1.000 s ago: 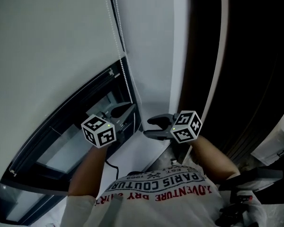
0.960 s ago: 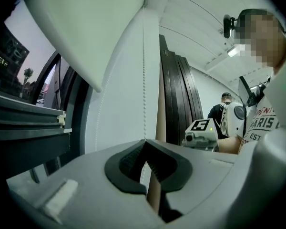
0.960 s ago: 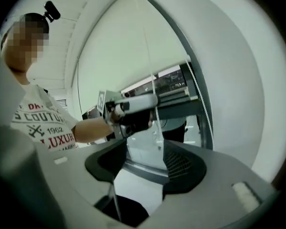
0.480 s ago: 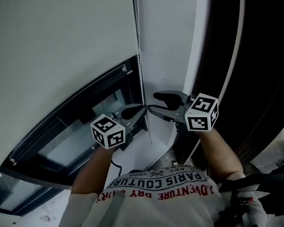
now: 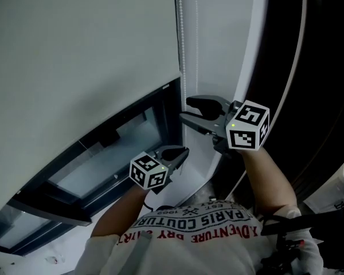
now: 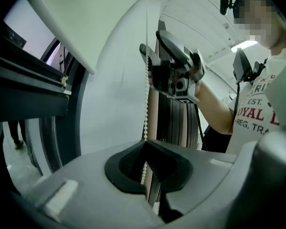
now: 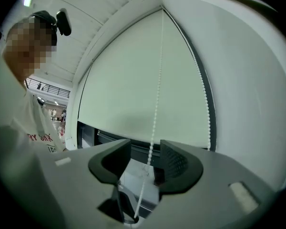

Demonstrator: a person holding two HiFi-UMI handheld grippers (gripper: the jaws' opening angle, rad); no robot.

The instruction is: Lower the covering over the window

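Observation:
A white roller blind point(image 5: 74, 67) covers the upper part of the window; its bottom edge runs slanting above the dark glass point(image 5: 103, 159). Its white bead chain point(image 5: 181, 33) hangs at the blind's right edge. My left gripper point(image 5: 180, 152) is low, shut on the bead chain point(image 6: 146, 80) point(image 6: 144, 149). My right gripper point(image 5: 187, 110) is higher up the same chain. Its jaws have just been closing, but they stand apart point(image 7: 145, 159) with the bead chain point(image 7: 156, 109) between them, untouched. A second strand point(image 7: 207, 113) hangs to the right.
A dark window frame point(image 5: 57, 202) borders the glass below the blind. A white wall strip point(image 5: 223, 39) and a dark panel point(image 5: 327, 67) stand to the right. Dark vertical slats point(image 6: 176, 123) show behind the chain. The person's printed shirt point(image 5: 200, 228) fills the bottom.
My left gripper has dropped lower with the chain in it. My right gripper has risen above it onto the chain, and its jaws have narrowed.

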